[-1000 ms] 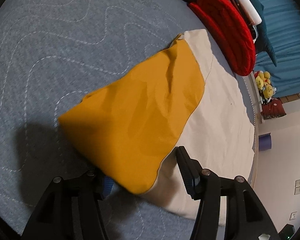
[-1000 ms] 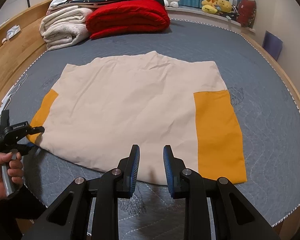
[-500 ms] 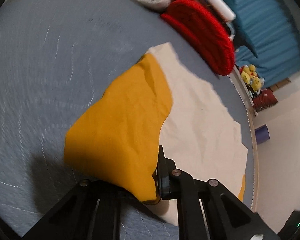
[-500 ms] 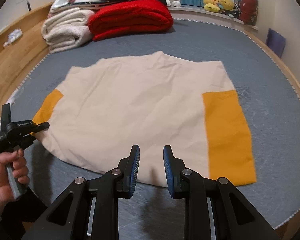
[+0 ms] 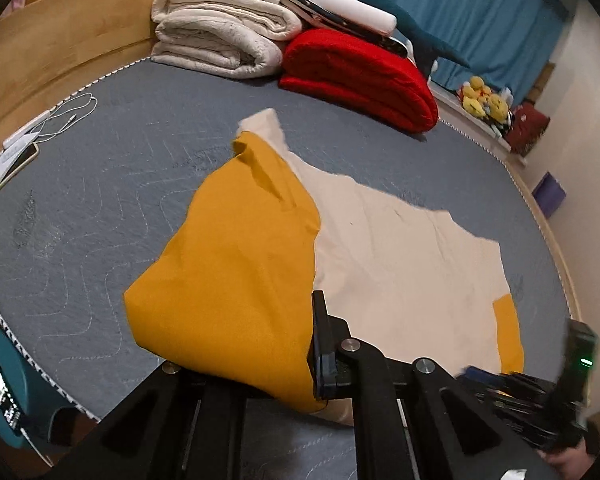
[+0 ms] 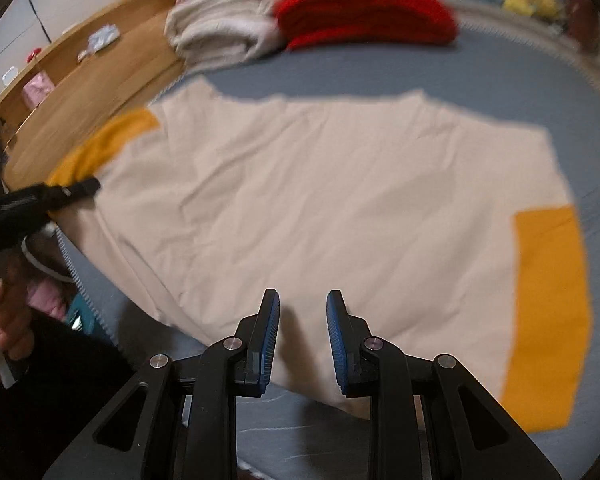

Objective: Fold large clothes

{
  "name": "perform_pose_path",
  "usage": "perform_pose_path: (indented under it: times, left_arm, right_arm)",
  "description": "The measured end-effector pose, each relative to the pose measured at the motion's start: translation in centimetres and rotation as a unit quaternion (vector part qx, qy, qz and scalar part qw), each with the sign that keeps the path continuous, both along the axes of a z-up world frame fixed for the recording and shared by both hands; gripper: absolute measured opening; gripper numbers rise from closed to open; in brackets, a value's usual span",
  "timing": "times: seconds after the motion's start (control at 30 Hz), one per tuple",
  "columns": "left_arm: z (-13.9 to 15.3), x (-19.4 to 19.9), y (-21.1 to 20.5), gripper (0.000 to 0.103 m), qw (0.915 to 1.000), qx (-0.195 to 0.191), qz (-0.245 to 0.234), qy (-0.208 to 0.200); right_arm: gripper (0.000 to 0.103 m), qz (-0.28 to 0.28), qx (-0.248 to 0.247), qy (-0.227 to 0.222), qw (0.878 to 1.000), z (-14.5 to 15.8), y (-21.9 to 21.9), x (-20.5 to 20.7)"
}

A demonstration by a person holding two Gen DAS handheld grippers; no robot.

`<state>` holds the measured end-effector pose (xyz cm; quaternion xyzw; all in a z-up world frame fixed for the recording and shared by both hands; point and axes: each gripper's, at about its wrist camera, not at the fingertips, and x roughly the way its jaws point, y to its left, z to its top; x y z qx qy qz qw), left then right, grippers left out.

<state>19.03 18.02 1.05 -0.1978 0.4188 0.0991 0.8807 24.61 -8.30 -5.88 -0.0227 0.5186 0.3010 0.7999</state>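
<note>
A large cream shirt (image 6: 320, 200) with orange sleeves lies spread on the grey-blue bed. My left gripper (image 5: 300, 360) is shut on the orange left sleeve (image 5: 228, 280) and holds it lifted off the bed; the cloth drapes over the left finger. In the right wrist view the left gripper (image 6: 76, 188) shows at the left edge, holding that sleeve (image 6: 104, 144). My right gripper (image 6: 302, 336) is open and empty, just above the shirt's near hem. The other orange sleeve (image 6: 548, 312) lies flat at the right.
Folded cream blankets (image 5: 220, 40) and a red blanket (image 5: 360, 76) are stacked at the bed's far end. A phone and charger cable (image 5: 20, 152) lie at the left bed edge by the wooden frame (image 5: 60, 40). Plush toys (image 5: 484, 98) sit by blue curtains.
My left gripper closed on the orange sleeve, lifted it and swung to face along the bed. My right gripper moved closer over the near hem, still open.
</note>
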Motion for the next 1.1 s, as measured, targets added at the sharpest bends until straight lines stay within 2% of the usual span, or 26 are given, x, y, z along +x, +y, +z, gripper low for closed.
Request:
perform_pose_path:
  times: [0.07,0.13,0.23,0.3,0.33,0.4,0.5,0.6,0.73,0.87,0.93,1.0,1.07,1.1]
  left_arm:
    - [-0.3,-0.1,-1.2,0.01,0.9998,0.015,-0.008,0.006]
    - [0.4,0.0,-3.2,0.01,0.9987,0.047,-0.021,-0.001]
    - [2.2,0.8,-5.9,0.01,0.9966,0.067,-0.044,-0.02]
    - [3.4,2.1,-8.2,0.009,0.9937,0.084,-0.069,-0.029]
    - [3.9,2.5,-9.3,0.009,0.9921,0.09,-0.08,-0.033]
    - [4.9,3.8,-13.3,0.009,0.9859,0.11,-0.118,-0.045]
    - [5.5,5.2,-19.0,0.009,0.9751,0.13,-0.169,-0.059]
    - [5.3,6.6,-25.1,0.009,0.9633,0.137,-0.221,-0.066]
    - [3.4,8.0,-32.4,0.008,0.9473,0.138,-0.284,-0.056]
    - [-1.2,9.6,-39.4,0.008,0.9275,0.123,-0.353,-0.017]
    - [-4.3,10.4,-42.2,0.008,0.9146,0.1,-0.391,0.028]
    - [-7.8,10.9,-44.1,0.009,0.902,0.103,-0.412,0.079]
    - [-8.3,11.0,-44.0,0.016,0.8994,0.105,-0.415,0.087]
    - [-7.6,10.8,-43.2,0.019,0.9021,0.087,-0.415,0.081]
  right_arm:
    - [0.026,0.008,-0.021,0.026,0.999,-2.2,1.1,0.2]
    - [0.026,0.017,-0.048,0.046,0.998,-4.1,1.8,0.5]
    - [0.026,-0.005,-0.041,0.055,0.998,-4.2,0.8,1.1]
    - [0.026,-0.017,-0.032,0.022,0.999,-2.2,-0.4,1.1]
    - [0.026,-0.025,-0.022,-0.018,0.999,-0.2,-1.7,1.0]
    - [0.027,-0.044,-0.011,-0.068,0.997,2.2,-3.8,0.8]
    - [0.029,-0.104,0.004,-0.145,0.984,5.6,-9.8,0.0]
    - [0.033,-0.166,0.03,-0.167,0.972,7.4,-15.9,-0.7]
    - [0.037,-0.232,0.033,-0.191,0.953,9.0,-23.3,-1.9]
    - [0.04,-0.274,0.029,-0.195,0.941,9.8,-27.3,-2.8]
    - [0.04,-0.294,0.03,-0.191,0.936,10.0,-29.4,-3.0]
    - [0.042,-0.308,0.037,-0.183,0.933,10.3,-31.0,-3.0]
    - [0.044,-0.314,0.048,-0.171,0.933,10.3,-32.3,-2.8]
    - [0.047,-0.315,0.058,-0.16,0.934,10.2,-32.7,-2.5]
